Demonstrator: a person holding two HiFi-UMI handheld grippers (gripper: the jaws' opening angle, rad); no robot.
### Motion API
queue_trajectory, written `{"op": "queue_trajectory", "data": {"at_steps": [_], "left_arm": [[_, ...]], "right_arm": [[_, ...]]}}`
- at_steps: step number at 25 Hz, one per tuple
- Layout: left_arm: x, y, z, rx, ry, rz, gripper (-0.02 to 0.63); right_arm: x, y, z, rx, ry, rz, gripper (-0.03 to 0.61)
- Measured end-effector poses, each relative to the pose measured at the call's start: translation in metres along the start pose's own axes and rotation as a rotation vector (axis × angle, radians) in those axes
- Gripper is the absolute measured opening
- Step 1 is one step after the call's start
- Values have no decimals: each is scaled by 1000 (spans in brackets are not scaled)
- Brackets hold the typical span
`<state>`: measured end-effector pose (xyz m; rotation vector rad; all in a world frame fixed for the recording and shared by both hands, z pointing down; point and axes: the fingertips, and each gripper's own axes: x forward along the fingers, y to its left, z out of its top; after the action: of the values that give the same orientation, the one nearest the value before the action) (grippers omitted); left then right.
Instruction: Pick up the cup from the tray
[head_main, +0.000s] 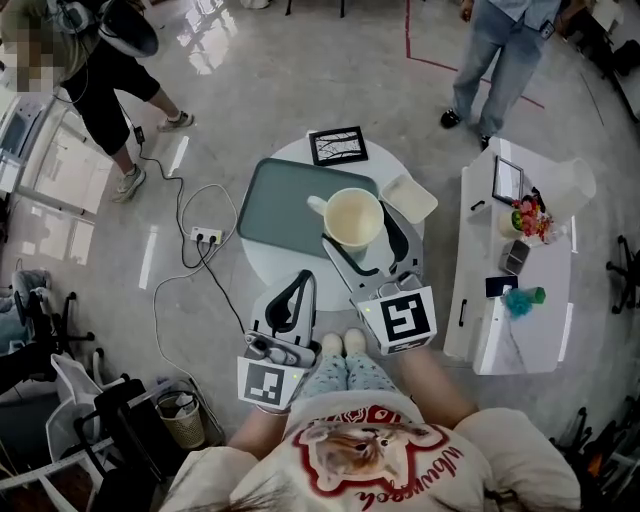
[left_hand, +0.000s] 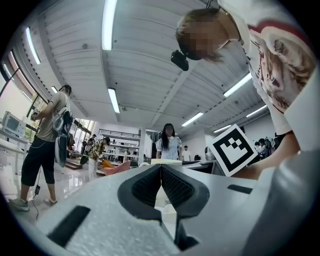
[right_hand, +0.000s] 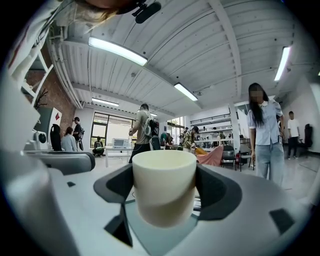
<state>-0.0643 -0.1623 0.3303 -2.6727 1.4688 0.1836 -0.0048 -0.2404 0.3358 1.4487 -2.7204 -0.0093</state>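
Note:
A cream cup with its handle to the left sits over the right end of the grey-green tray on the round white table. My right gripper is shut on the cup, one jaw on each side of its body. In the right gripper view the cup fills the gap between the dark pads, with the tray showing under it; whether it touches the tray I cannot tell. My left gripper hovers at the table's near edge, shut with nothing in it, its pads meeting at the tips.
A framed picture stands at the table's far edge and a white square dish lies right of the tray. A white side table with small items is at the right. A power strip and cables lie on the floor at the left. People stand farther off.

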Motion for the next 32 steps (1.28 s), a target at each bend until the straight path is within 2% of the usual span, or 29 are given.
{"op": "queue_trajectory", "data": {"at_steps": [4,10,14,19,24,27,32], "left_arm": [[3,-5,3,-9,8,7,15],[2,-15,2,27,-22,22,15],[-1,-25,4,1,-11,41,15],[-10,-31,6,16,-19,52,15],[-21,-34,12,37,-72,59,15],[-28,-36,8,22,-34,68,15],[-48,-41,16,16,-42,62,15]], "right_arm": [[-5,1,1,6,8,10,364],[-17,-8,-2,4,1,21,364],[-26,-6,3,6,-8,42,364],[-36,0,4,1,-13,56,364],[-46,8,6,8,-19,63,364],[-52,14,7,7,-28,65,364],[-66,28,12,1,-37,52,364]]}}
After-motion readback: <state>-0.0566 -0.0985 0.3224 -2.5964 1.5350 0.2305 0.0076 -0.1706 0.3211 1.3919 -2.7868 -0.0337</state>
